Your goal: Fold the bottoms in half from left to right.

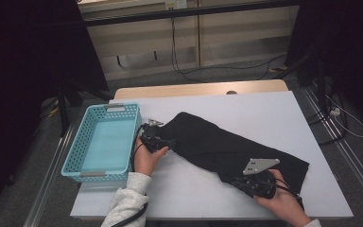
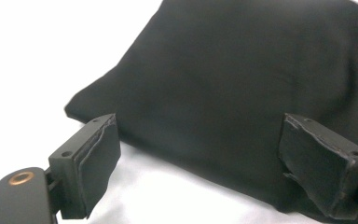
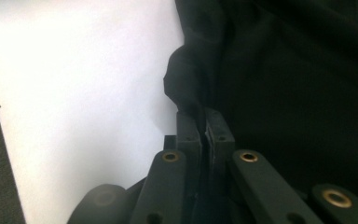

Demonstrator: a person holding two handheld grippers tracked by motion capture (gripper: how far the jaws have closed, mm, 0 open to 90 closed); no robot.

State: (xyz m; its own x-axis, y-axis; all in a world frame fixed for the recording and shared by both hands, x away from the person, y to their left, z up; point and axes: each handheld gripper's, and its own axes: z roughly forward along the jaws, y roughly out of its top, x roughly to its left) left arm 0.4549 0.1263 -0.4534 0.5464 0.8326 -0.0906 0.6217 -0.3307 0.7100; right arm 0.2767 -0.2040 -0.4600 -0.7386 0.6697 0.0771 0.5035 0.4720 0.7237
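Note:
A black cloth point(image 1: 217, 142) lies spread slantwise across the white table point(image 1: 246, 104). At its left end my left gripper point(image 1: 168, 142) stands open. In the left gripper view the jaws are wide apart point(image 2: 200, 140), and the edge of the cloth point(image 2: 242, 79) lies between and beyond them, untouched by the pads. My right gripper point(image 1: 241, 182) is at the cloth's near edge on the right. In the right gripper view its jaws point(image 3: 204, 116) are shut on a pinched fold of the cloth point(image 3: 298, 70).
A light blue plastic basket point(image 1: 75, 151) stands on the table's left side, just left of my left hand. Cables and dark stands are on the floor beyond the table's far and right edges.

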